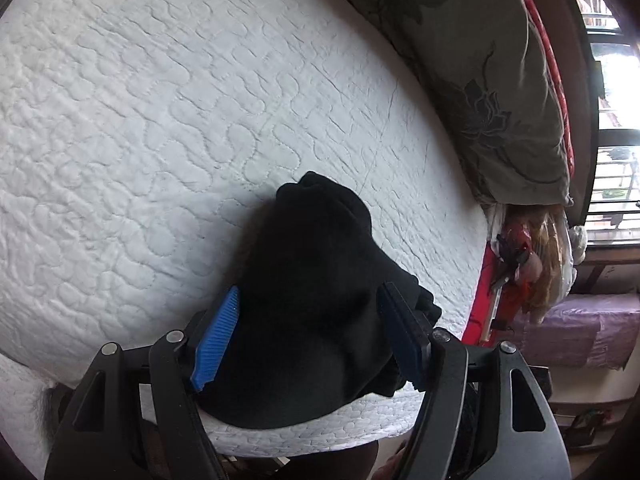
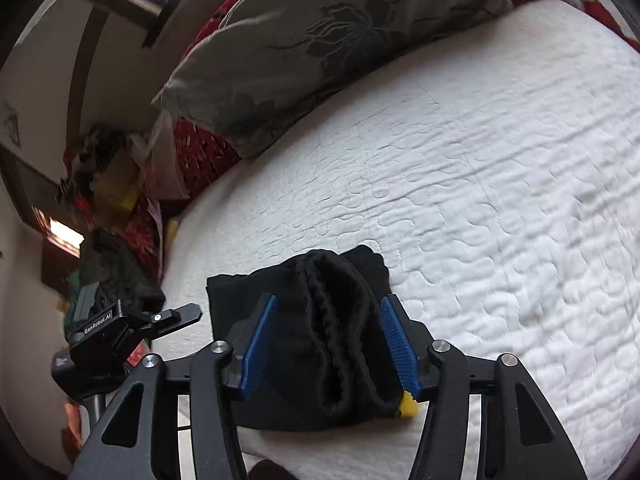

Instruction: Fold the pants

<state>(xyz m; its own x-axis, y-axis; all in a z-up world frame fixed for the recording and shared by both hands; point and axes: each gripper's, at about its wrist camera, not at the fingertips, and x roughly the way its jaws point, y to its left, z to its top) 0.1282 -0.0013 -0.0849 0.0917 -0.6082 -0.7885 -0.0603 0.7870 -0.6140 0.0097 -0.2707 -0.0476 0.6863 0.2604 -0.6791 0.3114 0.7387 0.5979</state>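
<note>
While the folded black fabric pants [image 2: 320, 340] lie bundled near the edge of the white quilted mattress [image 1: 160, 120], the left gripper [image 1: 308, 332] and right gripper [image 2: 328, 340] each straddle them, jaws spread, unclenched.

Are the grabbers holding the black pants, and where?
Neither hand-held gripper, left or right, grips the folded black pants; both sets of jaws stand open around them.
</note>
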